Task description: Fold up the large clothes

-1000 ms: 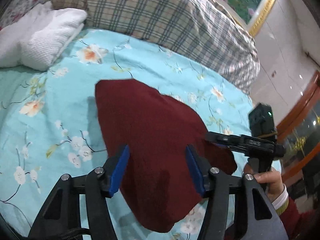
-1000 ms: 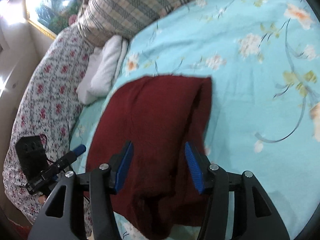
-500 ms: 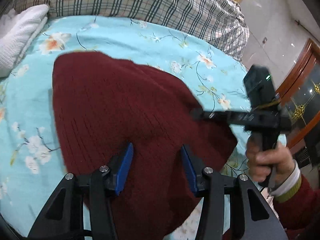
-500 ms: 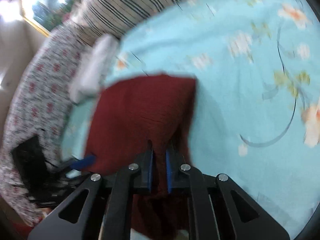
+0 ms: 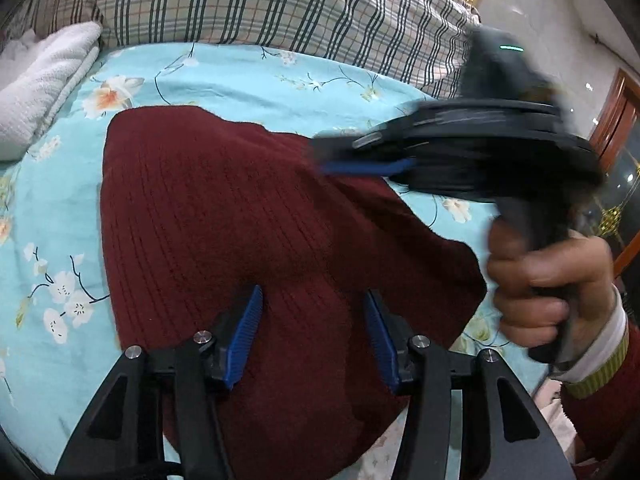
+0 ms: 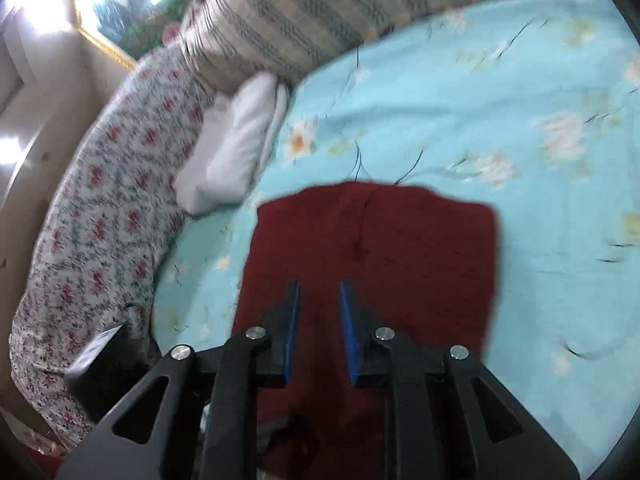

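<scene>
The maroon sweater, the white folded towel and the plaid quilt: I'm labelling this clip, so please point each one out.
maroon sweater (image 5: pixel 240 216), left wrist view, on its ribbed middle.
white folded towel (image 6: pixel 228 152), right wrist view, on its top face.
plaid quilt (image 5: pixel 280 4), left wrist view, on its front.

Dark red knit sweater (image 5: pixel 224 216) lies folded (ribbed, slightly rumpled) on the bed.
</scene>
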`<state>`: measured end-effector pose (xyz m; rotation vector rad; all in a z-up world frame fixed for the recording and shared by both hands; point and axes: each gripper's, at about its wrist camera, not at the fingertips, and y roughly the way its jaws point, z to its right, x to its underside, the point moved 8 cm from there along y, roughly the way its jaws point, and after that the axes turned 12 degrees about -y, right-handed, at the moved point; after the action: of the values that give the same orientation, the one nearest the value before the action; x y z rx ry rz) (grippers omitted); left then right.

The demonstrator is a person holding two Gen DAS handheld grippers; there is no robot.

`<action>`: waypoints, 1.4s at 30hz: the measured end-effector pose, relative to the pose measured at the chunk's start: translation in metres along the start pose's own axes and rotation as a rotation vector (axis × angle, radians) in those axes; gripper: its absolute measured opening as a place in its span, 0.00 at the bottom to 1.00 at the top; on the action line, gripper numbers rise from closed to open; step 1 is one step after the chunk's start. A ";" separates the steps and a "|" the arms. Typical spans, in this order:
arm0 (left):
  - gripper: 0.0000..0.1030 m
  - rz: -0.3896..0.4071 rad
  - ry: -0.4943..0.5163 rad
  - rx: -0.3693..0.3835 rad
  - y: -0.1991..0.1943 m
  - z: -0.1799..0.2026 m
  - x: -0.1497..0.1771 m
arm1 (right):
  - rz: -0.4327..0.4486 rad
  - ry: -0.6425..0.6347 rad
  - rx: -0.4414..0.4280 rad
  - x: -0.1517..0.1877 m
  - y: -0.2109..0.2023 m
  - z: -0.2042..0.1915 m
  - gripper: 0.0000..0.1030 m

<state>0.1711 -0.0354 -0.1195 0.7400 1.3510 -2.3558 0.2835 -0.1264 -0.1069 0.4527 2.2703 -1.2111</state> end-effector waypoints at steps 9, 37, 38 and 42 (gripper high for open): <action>0.50 0.006 -0.009 0.022 -0.005 0.004 -0.002 | 0.038 0.114 0.060 0.006 0.008 0.047 0.00; 0.04 -0.116 -0.100 0.142 -0.032 -0.033 0.048 | 0.042 0.076 0.092 0.125 -0.054 0.028 0.00; 0.04 -0.108 -0.100 0.134 -0.031 -0.031 0.048 | 0.045 0.083 0.091 0.127 -0.055 0.028 0.00; 0.04 -0.086 -0.100 0.103 -0.031 -0.029 0.046 | 0.054 0.093 0.104 0.136 -0.062 0.027 0.00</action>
<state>0.1262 0.0039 -0.1369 0.5934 1.2517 -2.5096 0.1492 -0.1767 -0.1586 0.6167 2.2645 -1.3098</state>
